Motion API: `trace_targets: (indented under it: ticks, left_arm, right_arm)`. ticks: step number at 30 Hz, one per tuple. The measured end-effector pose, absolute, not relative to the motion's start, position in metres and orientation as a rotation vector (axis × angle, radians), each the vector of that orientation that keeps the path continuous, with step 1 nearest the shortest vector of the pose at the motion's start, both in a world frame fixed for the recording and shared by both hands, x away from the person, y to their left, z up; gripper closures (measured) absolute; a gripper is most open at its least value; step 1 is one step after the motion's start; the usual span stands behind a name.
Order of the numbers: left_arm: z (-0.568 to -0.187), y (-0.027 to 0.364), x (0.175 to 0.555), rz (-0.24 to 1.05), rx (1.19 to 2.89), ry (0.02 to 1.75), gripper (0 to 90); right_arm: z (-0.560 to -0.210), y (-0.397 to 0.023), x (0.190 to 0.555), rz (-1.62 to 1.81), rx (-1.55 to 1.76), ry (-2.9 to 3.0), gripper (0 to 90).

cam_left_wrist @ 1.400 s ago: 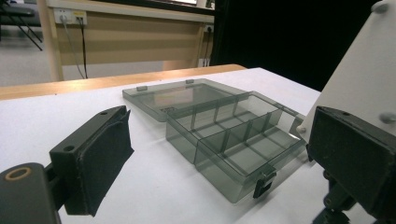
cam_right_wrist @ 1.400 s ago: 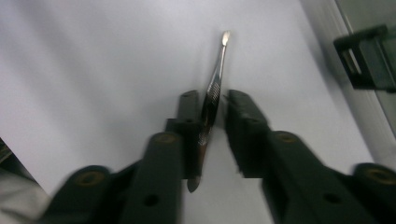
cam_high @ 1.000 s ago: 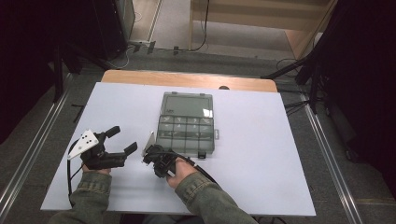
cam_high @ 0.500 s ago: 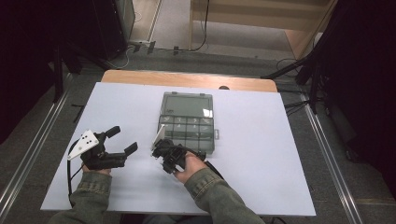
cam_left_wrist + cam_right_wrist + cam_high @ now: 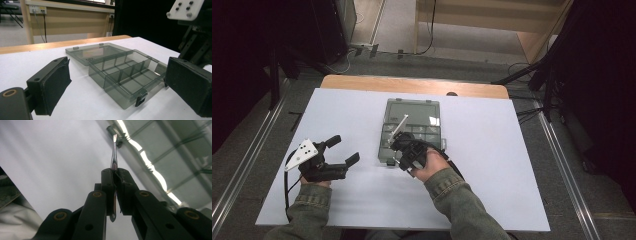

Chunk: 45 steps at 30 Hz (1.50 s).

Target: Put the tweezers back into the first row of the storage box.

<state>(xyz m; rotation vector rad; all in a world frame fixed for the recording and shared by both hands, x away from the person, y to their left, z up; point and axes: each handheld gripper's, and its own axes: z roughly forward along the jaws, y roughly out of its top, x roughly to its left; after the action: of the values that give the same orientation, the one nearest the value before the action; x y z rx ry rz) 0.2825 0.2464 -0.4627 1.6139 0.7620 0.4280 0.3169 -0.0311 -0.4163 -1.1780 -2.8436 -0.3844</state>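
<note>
The pick-up looks done: the right tongs are clamped together on a thin metal tool, which runs between the pads and sticks out past their tips, its narrow flattened end pointing toward the compartment box. In the high view the same tool slants up and away from the right tongs, which hang over the near edge of the open, smoky-clear compartment box. What seems left is to bring the tool down into one of the compartments and let go; all the compartments that can be seen look empty. The left tongs stand apart with nothing between them, low over the white table and well to the left of the box; through their gap the box lies farther off, its lid folded flat on the table behind it.
</note>
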Motion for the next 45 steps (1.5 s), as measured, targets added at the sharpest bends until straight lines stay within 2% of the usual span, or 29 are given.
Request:
trace_targets:
  ticks: [18, 45]
  left_arm:
    - [-0.463, 0.246, 0.282, 0.427, 1.613, 0.762, 5.8]
    - [-0.463, 0.246, 0.283, 0.42, 1.61, 0.763, 5.8]
  right_arm:
    - [-0.406, -0.065, 0.347, -0.447, -1.296, -2.828, 85.8]
    - [-0.419, -0.087, 0.386, -0.486, -1.369, -2.98, 85.6]
